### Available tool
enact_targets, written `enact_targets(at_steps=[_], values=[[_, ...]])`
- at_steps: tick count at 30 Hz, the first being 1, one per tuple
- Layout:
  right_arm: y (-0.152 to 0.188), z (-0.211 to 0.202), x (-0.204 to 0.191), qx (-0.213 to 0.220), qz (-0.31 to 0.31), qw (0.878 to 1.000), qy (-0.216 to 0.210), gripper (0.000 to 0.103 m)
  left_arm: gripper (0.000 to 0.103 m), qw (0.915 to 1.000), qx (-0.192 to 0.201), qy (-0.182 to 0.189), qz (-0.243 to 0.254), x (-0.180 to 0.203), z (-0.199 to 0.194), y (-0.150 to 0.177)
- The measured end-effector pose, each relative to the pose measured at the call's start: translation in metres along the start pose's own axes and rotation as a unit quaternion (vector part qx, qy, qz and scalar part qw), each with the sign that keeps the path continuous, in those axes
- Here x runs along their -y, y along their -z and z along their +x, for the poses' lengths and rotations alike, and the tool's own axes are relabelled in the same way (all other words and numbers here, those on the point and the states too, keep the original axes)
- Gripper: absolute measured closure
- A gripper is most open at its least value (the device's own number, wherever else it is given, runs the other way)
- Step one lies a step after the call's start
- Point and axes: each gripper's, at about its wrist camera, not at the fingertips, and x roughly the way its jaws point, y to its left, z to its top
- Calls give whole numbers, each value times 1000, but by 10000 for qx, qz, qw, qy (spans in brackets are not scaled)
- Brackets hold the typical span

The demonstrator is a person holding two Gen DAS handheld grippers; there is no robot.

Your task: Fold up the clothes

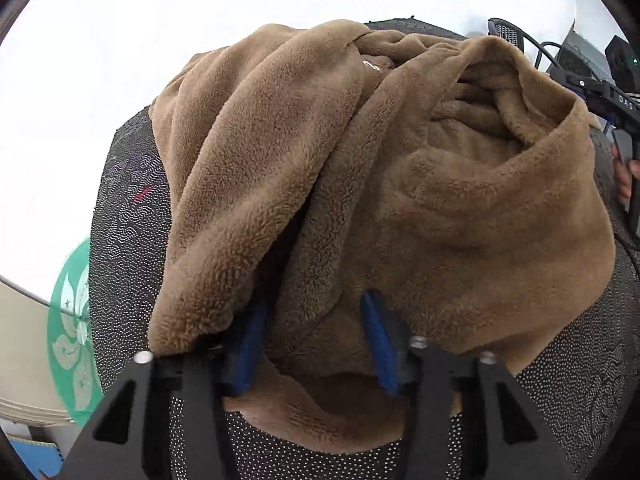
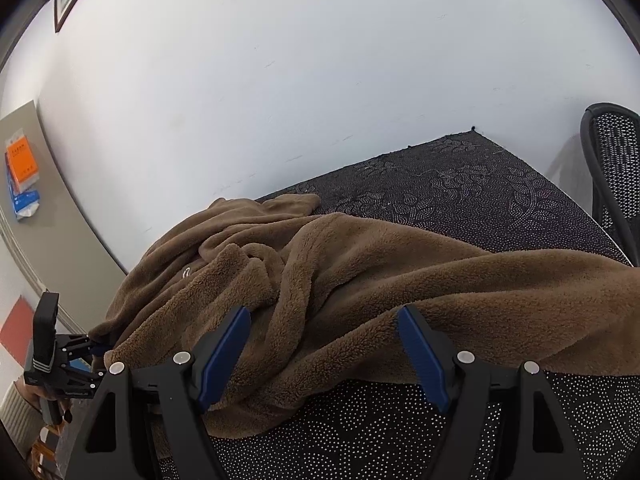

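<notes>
On the dark dotted surface (image 1: 128, 240) in the left wrist view lies a brown fleece garment (image 1: 360, 184), bunched into thick folds and ridges, with a small white mark near its far end. The left gripper (image 1: 316, 344) points steeply down into the near edge of the garment; its blue fingers (image 1: 250, 344) stand partly apart with a fold of fleece bulging up between them, the cloth lying against the left finger, though whether both pads truly press on it cannot be told. At the right edge, the right gripper (image 1: 612, 96) shows beside the far side of the garment, with part of a hand (image 1: 624, 180) below it. In the right wrist view, the same garment (image 2: 360, 280) spreads across the surface (image 2: 460, 184) in a long rumpled heap, one end near the white wall (image 2: 280, 60). The right gripper (image 2: 324, 348) has its blue fingers (image 2: 424, 356) wide apart, astride the garment's near hem without clamping it. At the far left, the left gripper (image 2: 96, 348) noses into the garment's edge. A black mesh chair (image 2: 612, 168) stands at the right.
</notes>
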Motion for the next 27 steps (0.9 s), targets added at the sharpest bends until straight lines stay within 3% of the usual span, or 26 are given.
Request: enact_targets(at_steps=[2, 3, 9, 12, 16, 19, 21, 27], values=[[-2, -3, 1, 57, -33, 10000, 54, 25, 83, 9996, 138, -89, -227, -6, -3, 3], [-4, -7, 1, 87, -96, 9999, 74, 25, 86, 9990, 228, -114, -365, -10, -5, 4], [-18, -34, -13, -23, -1191, 9929, -18, 25, 89, 9883, 925, -282, -1178, -30, -27, 5], [-13, -33, -21, -339, -1864, 9816, -234, 25, 90, 9750, 1472, -222, -1652, -40, -51, -5], [9, -19, -44, -603, -2847, 9564, -249, 25, 90, 9460, 2229, 59, -2354, -52, -90, 0], [19, -1, -55, -747, -3271, 9420, -107, 25, 90, 9285, 2614, 75, -2636, -58, -112, 1], [18, 11, -56, -810, -3357, 9385, 22, 25, 90, 9188, 2824, 122, -2756, -62, -125, 0], [10, 46, -68, -960, -3645, 9262, 63, 25, 93, 9111, 3046, -75, -2775, -76, -145, 9]])
